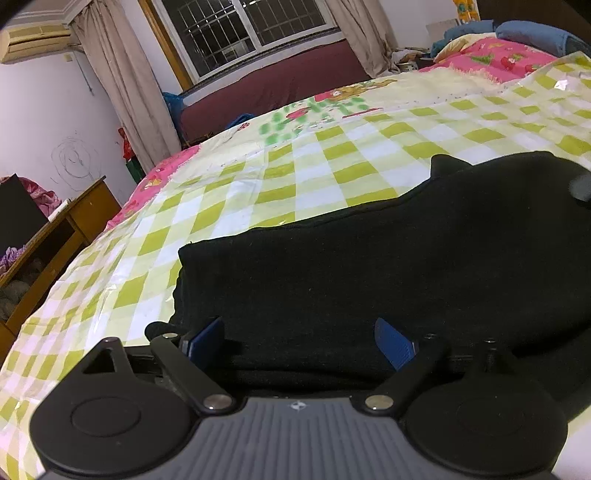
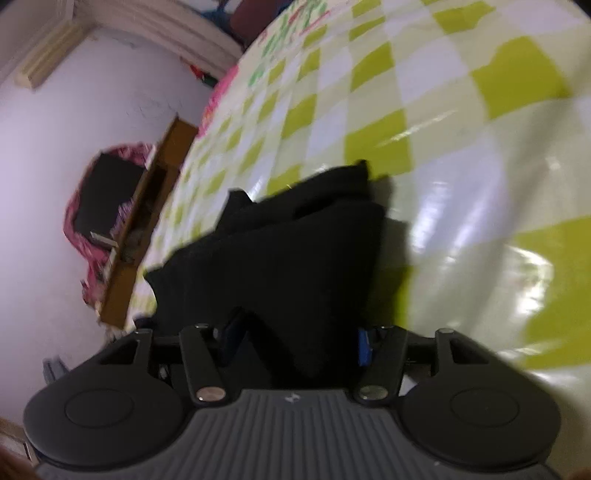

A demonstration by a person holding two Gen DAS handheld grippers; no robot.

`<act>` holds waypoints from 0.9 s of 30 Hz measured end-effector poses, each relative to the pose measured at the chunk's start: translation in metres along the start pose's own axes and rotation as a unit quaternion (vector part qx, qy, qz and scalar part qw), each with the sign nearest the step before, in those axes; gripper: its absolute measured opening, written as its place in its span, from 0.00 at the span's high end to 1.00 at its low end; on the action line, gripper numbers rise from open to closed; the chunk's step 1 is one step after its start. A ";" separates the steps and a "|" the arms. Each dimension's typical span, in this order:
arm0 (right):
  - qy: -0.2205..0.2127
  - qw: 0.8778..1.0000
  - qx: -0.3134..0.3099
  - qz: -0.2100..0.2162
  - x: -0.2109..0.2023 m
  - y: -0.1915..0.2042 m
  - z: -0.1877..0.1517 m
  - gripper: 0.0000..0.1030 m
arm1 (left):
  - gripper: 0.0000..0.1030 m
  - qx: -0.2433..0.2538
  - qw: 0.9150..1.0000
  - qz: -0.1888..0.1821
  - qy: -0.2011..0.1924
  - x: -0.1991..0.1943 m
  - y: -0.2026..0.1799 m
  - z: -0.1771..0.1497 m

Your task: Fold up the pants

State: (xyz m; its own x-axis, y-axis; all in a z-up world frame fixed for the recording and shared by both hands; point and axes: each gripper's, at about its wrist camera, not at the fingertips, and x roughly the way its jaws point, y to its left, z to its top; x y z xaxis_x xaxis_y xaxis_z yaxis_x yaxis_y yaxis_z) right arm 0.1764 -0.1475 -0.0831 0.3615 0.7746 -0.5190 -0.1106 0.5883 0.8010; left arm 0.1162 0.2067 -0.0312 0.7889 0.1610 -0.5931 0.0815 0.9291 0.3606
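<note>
Black pants (image 1: 369, 258) lie folded in a thick band across a green-and-white checked bed cover (image 1: 295, 173). My left gripper (image 1: 301, 345) hovers at their near edge, open wide, and its blue pads (image 1: 207, 343) stand apart over the cloth without pressing it. In the blurred, tilted right wrist view the pants (image 2: 295, 251) form a stacked pile with a corner pointing away. My right gripper (image 2: 299, 341) is open at the pile's near end. Black cloth sits between its blue pads (image 2: 365, 347), which do not seem to squeeze it.
The shiny checked cover (image 2: 443, 129) spreads beyond the pants on all sides. A wooden cabinet (image 1: 74, 221) stands along the bed's left edge. A pink quilt (image 1: 498, 55) and a blue pillow (image 1: 535, 33) lie at the far right, under a barred window (image 1: 243, 29).
</note>
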 end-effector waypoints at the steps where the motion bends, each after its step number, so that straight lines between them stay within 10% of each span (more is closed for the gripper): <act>1: -0.009 1.000 0.005 0.011 0.006 0.005 0.002 0.66 | 0.00 0.000 1.000 0.002 0.002 0.000 0.000 0.000; 4: -0.026 0.999 0.016 0.039 0.001 0.022 0.009 0.86 | 0.02 0.014 1.000 0.012 0.011 -0.002 -0.001 0.004; 8: -0.033 0.999 0.008 0.027 -0.052 0.032 -0.004 0.88 | 0.04 0.022 0.999 -0.027 0.008 -0.024 -0.011 0.007; 15: 0.002 0.992 0.016 -0.123 -0.089 -0.005 -0.023 0.79 | 0.05 0.098 0.993 -0.057 -0.021 -0.047 -0.071 0.006; 22: -0.015 0.965 -0.217 -0.149 -0.115 0.041 -0.011 0.76 | 0.05 0.146 0.988 -0.038 -0.022 -0.061 -0.074 0.014; 27: 0.022 0.924 -0.335 -0.184 -0.116 0.049 -0.009 0.74 | 0.05 0.174 0.984 -0.025 -0.013 -0.065 -0.083 0.018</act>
State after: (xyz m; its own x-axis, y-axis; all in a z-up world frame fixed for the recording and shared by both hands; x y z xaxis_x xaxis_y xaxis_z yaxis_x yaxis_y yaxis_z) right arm 0.1205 -0.2061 0.0133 0.4519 0.4938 -0.7430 -0.5410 0.8139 0.2118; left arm 0.0690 0.1129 -0.0102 0.7939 0.1057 -0.5988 0.3203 0.7644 0.5596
